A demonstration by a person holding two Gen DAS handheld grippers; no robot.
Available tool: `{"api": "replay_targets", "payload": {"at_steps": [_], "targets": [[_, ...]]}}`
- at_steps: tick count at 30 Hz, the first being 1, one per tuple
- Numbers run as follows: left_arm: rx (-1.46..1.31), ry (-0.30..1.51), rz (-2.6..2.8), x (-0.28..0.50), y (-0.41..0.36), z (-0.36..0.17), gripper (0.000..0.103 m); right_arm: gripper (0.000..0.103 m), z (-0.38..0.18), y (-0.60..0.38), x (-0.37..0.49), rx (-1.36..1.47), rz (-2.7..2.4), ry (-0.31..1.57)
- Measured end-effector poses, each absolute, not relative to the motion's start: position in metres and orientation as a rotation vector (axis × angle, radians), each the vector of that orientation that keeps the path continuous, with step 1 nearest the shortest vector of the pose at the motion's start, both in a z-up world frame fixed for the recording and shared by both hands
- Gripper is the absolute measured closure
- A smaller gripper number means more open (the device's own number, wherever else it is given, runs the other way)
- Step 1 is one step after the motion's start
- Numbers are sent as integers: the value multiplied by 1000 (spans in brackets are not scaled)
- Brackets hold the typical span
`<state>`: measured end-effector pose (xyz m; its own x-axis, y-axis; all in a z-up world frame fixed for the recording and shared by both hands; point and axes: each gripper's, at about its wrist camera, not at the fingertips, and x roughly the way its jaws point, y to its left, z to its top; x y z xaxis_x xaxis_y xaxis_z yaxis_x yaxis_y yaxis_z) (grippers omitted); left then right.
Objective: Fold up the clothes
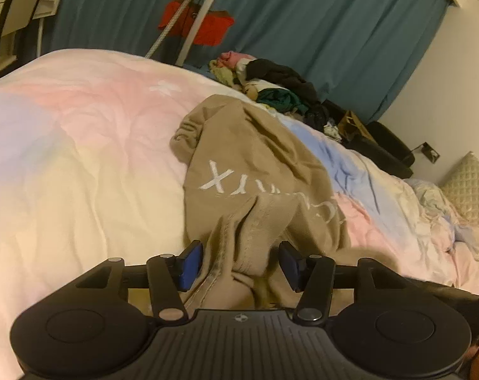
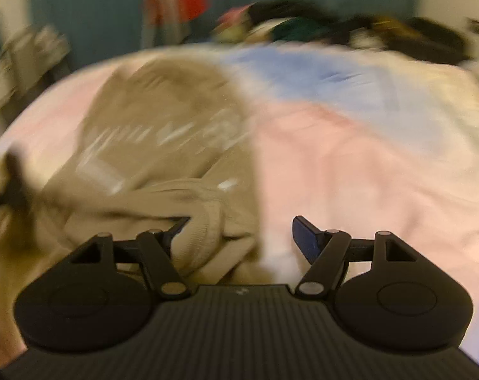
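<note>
A tan sweatshirt [image 1: 252, 161] with white lettering lies crumpled on the pastel duvet [image 1: 81, 145]. My left gripper [image 1: 241, 261] is open, its blue pads on either side of a bunched fold of the sweatshirt. In the right wrist view, which is motion-blurred, the sweatshirt [image 2: 163, 133] lies left of centre. My right gripper [image 2: 241, 237] is open wide; a ribbed part of the sweatshirt lies against its left finger, and its right pad [image 2: 305, 237] is over bare duvet.
A pile of mixed clothes [image 1: 271, 88] sits at the bed's far edge before a teal curtain [image 1: 318, 25]. A tripod [image 1: 195, 15] with a red garment stands behind the bed. A pillow [image 1: 470, 183] lies at right, a desk [image 1: 14, 12] at far left.
</note>
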<state>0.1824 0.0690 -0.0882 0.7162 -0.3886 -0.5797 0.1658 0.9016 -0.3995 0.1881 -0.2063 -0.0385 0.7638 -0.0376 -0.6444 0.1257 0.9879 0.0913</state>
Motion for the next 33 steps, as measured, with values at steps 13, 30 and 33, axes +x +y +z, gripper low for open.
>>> {"api": "replay_targets", "payload": {"at_steps": [13,30,33], "targets": [[-242,551,-347,143,57,-70,31,32,15,-204,135,66,-155,238],[-260,501,-3,109,82,-54,23,24,29,-216,123,33,-188,197],[-252,427,48,101,80,-45,23,24,18,-214,137,11,-153,332]]}}
